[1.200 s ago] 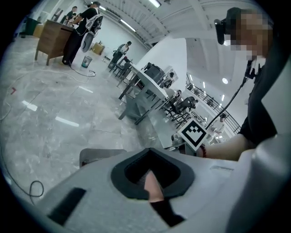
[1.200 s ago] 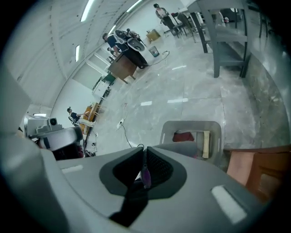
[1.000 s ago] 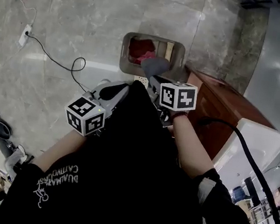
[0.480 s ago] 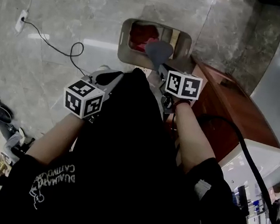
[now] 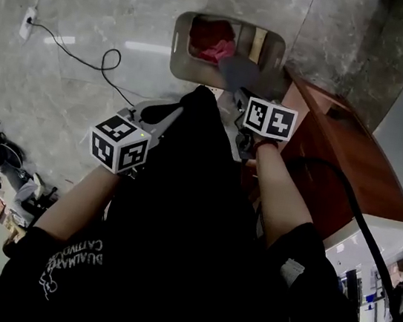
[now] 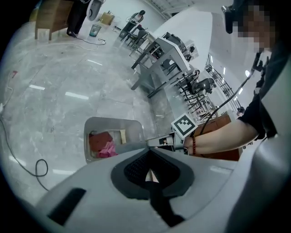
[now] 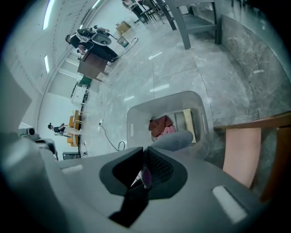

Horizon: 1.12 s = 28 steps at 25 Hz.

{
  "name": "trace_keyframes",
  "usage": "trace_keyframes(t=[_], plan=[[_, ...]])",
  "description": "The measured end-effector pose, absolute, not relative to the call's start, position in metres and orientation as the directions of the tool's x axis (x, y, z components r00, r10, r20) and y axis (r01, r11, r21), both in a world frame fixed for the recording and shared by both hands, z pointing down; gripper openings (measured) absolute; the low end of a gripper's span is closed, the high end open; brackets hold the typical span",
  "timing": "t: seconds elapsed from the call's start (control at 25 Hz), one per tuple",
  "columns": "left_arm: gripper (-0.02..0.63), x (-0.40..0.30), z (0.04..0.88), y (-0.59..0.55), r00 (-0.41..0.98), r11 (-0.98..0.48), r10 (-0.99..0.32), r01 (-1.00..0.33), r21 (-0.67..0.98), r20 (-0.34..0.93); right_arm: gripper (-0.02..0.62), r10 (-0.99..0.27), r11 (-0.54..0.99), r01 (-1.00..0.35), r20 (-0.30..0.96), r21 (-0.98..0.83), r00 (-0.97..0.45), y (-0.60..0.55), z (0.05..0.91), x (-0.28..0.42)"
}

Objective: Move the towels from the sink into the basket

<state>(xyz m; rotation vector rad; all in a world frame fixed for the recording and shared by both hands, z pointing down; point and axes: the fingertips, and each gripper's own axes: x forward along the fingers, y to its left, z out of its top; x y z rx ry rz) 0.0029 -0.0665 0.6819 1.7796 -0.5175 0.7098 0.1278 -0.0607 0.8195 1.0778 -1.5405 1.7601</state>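
Note:
A grey plastic basket [image 5: 180,41] stands on the marble floor, holding a red towel [image 5: 209,34] and a pink towel [image 5: 219,51]. My right gripper [image 7: 146,152] is shut on a grey towel [image 5: 237,70], which hangs over the basket's near right part. Its jaws have just been opening a little, with the towel [image 7: 175,139] still between them. My left gripper [image 6: 148,152] is shut with nothing in it and hovers to the left, short of the basket [image 6: 91,125]. No sink is in view.
A reddish wooden cabinet [image 5: 336,162] stands close to the basket's right side. A black cable [image 5: 88,64] runs over the floor from a white power strip [image 5: 26,16] at the left. A beige flat item [image 5: 257,46] lies inside the basket.
Both grippers have come down toward the basket. The grey towel has moved from in front of the basket to over its near right part.

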Motion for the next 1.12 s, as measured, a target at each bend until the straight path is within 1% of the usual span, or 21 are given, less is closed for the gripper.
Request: trace_keyframes(t=[0.24,0.36,0.48,0.56,0.6,0.72,0.84,1.04,1.12], plan=[[0.003,0.007,0.686,-0.064,0.732,-0.324,0.004,-0.644,0.693,0.681,0.072,-0.069,-0.239,-0.812,0.844,-0.532,-0.532,-0.050,0.834,0.130],[0.003,0.004,0.684,-0.063,0.730,-0.327,-0.005,-0.647,0.689,0.683,0.071,-0.071,-0.299,-0.790,0.838,-0.536,-0.542,-0.045,0.836,0.131],[0.003,-0.006,0.677,-0.059,0.723,-0.337,-0.011,-0.653,0.679,0.690,0.045,-0.077,-0.338,-0.782,0.844,-0.523,-0.531,-0.039,0.830,0.130],[0.003,-0.014,0.671,-0.052,0.713,-0.339,-0.012,-0.662,0.668,0.701,0.002,-0.077,-0.324,-0.793,0.849,-0.516,-0.522,-0.034,0.819,0.127],[0.003,-0.018,0.668,-0.050,0.709,-0.340,-0.015,-0.667,0.663,0.705,0.002,-0.080,-0.306,-0.797,0.849,-0.520,-0.523,-0.033,0.812,0.125],[0.003,-0.026,0.655,-0.052,0.713,-0.370,-0.043,-0.662,0.652,0.699,0.002,-0.137,-0.263,-0.798,0.839,-0.543,-0.526,-0.043,0.790,0.117],[0.003,-0.029,0.640,-0.051,0.731,-0.409,-0.077,-0.643,0.647,0.678,0.002,-0.223,-0.274,-0.788,0.834,-0.551,-0.505,-0.047,0.770,0.116],[0.003,-0.027,0.595,-0.047,0.782,-0.427,-0.156,-0.604,0.672,0.603,0.002,-0.351,-0.290,-0.763,0.806,-0.577,-0.476,-0.042,0.714,0.111],[0.003,-0.024,0.568,-0.045,0.804,-0.460,-0.180,-0.578,0.674,0.567,0.002,-0.398,-0.289,-0.760,0.795,-0.582,-0.457,-0.039,0.685,0.109]])
